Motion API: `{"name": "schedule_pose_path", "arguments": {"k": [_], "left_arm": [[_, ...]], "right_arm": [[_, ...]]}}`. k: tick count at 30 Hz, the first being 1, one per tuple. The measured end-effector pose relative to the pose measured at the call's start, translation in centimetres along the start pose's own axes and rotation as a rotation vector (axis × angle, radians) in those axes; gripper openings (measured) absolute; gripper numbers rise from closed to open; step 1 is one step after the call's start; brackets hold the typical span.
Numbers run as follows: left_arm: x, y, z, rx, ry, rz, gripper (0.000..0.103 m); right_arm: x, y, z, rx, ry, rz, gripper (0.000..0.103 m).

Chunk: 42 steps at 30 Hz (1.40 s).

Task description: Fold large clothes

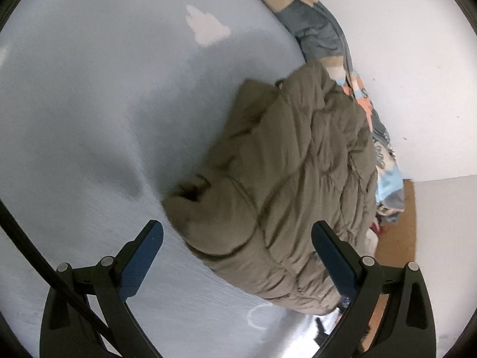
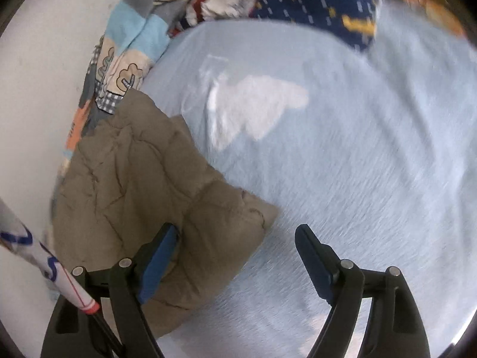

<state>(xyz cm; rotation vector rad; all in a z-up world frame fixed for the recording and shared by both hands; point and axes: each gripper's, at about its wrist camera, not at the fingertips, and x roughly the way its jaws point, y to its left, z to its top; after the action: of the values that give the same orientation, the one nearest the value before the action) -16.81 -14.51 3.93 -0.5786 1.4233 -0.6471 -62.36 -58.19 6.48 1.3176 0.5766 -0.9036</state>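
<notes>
An olive-brown quilted jacket (image 1: 283, 179) lies folded into a compact bundle on a light blue bed sheet (image 1: 89, 104), close to the wall. It also shows in the right wrist view (image 2: 143, 185) at the left. My left gripper (image 1: 237, 238) is open and empty, held just above the near side of the bundle. My right gripper (image 2: 235, 241) is open and empty, its left finger over the jacket's lower edge and its right finger over bare sheet (image 2: 357, 164).
A patchwork blanket (image 1: 325, 35) lies bunched along the white wall (image 1: 417, 59), also in the right wrist view (image 2: 125, 50). A dark blue patterned pillow (image 2: 319, 0) sits at the head of the bed. A brown floor strip (image 1: 396, 238) shows beside the bed.
</notes>
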Motion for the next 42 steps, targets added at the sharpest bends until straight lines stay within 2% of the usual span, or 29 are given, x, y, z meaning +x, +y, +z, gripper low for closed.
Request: {"name": "schedule_pose_path", "arguments": {"k": [3,13,17,25,29,30,31,32,33,35,36,39,42], "left_arm": [[0.9,0.2,-0.8,-0.016,0.013,-0.036,0.100],[2.8,-0.8,-0.9,0.018,-0.021,-0.004,0.100],[4.1,-0.8,0.2,0.011,-0.013,-0.017,0.100],[4.4,-0.8,0.8,0.000,-0.013,-0.031,0.100],[4.5,-1.2,0.8,0.031,-0.035,-0.020,0.099],[4.5,-1.5,0.8,0.046,-0.040,-0.014,0.098],[4.4,-2.0,0.8,0.076,-0.047,0.006,0.092],[4.2,-2.5,0.8,0.108,-0.056,0.028,0.086],[4.0,-2.9,0.8,0.131,-0.065,0.034,0.085],[3.5,-3.9,0.6,0.194,-0.090,0.064,0.073],[3.3,-4.6,0.4,0.237,-0.104,0.092,0.071],[2.6,-7.7,-1.0,0.433,-0.176,0.206,0.064],[1.9,-9.3,-2.1,0.530,-0.226,0.249,0.062]], "right_arm": [[0.3,-1.2,-0.5,0.075,0.033,0.079,0.086],[2.1,-2.1,-0.5,0.175,0.042,0.222,0.087],[3.1,-1.7,-0.7,0.170,0.038,0.231,0.089],[3.6,-1.2,-0.5,0.185,0.003,0.224,0.090],[3.6,-1.5,-0.7,0.182,-0.008,0.220,0.091],[3.6,-1.2,-0.7,0.169,-0.014,0.211,0.089],[3.6,-0.9,-0.6,0.151,-0.019,0.196,0.084],[3.4,-0.5,-0.5,0.124,-0.024,0.179,0.073],[3.2,0.0,-0.5,0.091,-0.033,0.173,0.062],[2.7,1.1,-0.4,0.023,-0.050,0.148,0.051],[2.5,1.8,-0.5,-0.018,-0.061,0.128,0.046],[1.7,4.1,-0.7,-0.155,-0.101,0.061,0.040],[0.8,6.0,-1.1,-0.273,-0.145,0.004,0.036]]}}
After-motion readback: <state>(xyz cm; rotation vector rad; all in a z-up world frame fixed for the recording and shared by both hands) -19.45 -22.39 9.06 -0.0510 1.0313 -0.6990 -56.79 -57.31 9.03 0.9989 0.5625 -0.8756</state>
